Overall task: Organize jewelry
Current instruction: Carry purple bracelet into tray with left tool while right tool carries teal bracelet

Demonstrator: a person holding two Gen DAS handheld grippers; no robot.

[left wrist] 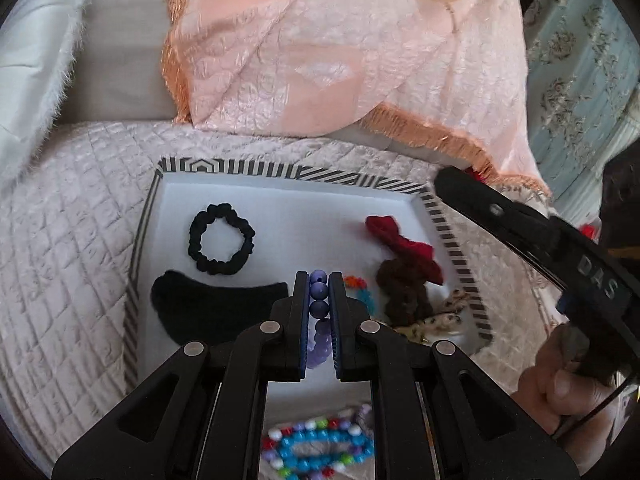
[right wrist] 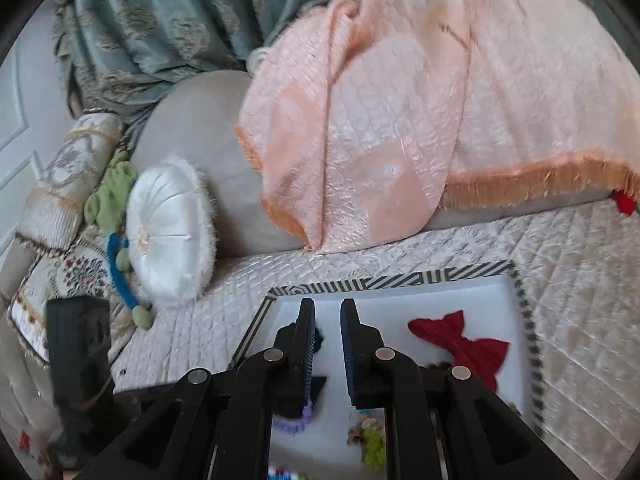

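My left gripper (left wrist: 319, 276) is shut on a strand of purple beads (left wrist: 319, 290), a bracelet whose lilac lower loop (left wrist: 320, 350) hangs between the fingers. It hovers over the white tray with a striped rim (left wrist: 224, 166). In the tray lie a black scrunchie (left wrist: 221, 243), a black cloth piece (left wrist: 208, 304), a red bow (left wrist: 400, 246), a brown scrunchie (left wrist: 404, 292) and a spotted one (left wrist: 440, 316). My right gripper (right wrist: 327, 304) is shut with only a narrow gap and nothing in it, above the tray's near left part (right wrist: 400, 280), the red bow (right wrist: 460, 340) to its right.
Colourful bead bracelets (left wrist: 320, 448) lie below the left gripper. A peach fringed blanket (left wrist: 340, 60) hangs behind the tray on the quilted cover (left wrist: 72, 220). A white round cushion (right wrist: 172, 236) and a green toy (right wrist: 112, 196) sit at the left. A hand (left wrist: 560, 380) holds the right gripper's handle.
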